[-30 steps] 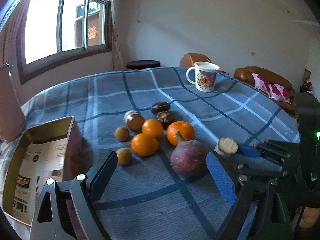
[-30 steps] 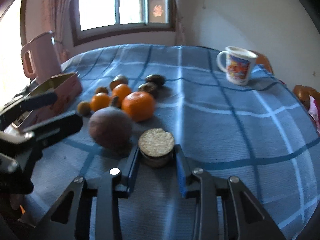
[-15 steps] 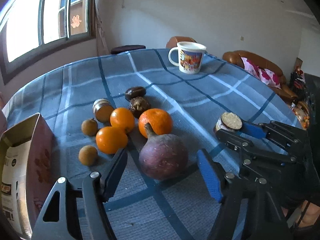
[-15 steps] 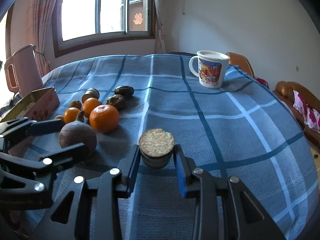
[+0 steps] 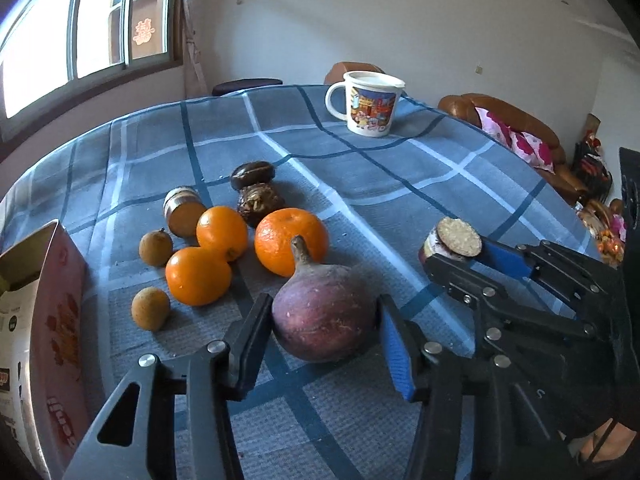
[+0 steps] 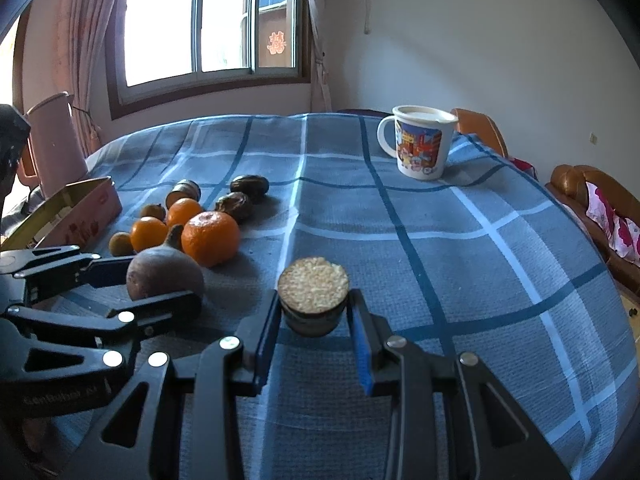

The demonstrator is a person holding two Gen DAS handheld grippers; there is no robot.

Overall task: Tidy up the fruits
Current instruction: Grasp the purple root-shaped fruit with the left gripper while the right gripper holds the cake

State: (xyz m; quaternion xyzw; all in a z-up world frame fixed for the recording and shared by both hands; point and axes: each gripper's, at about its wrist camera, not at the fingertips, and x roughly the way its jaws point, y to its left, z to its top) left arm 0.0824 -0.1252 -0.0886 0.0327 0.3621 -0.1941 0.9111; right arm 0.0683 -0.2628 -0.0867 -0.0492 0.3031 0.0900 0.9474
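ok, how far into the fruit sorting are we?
Early. Nothing looks sorted: the box shows no fruit in the part visible. In hand: the right gripper is shut on a cut fruit piece, and the left gripper straddles the purple fruit, seemingly closing on it. Left: three oranges, small brown fruits and dark ones loose on the table.

Your daylight comes from the window [image 6: 212,24] — blown out; soft shadows, sharp focus, fisheye-bent, dark-vignetted edges.
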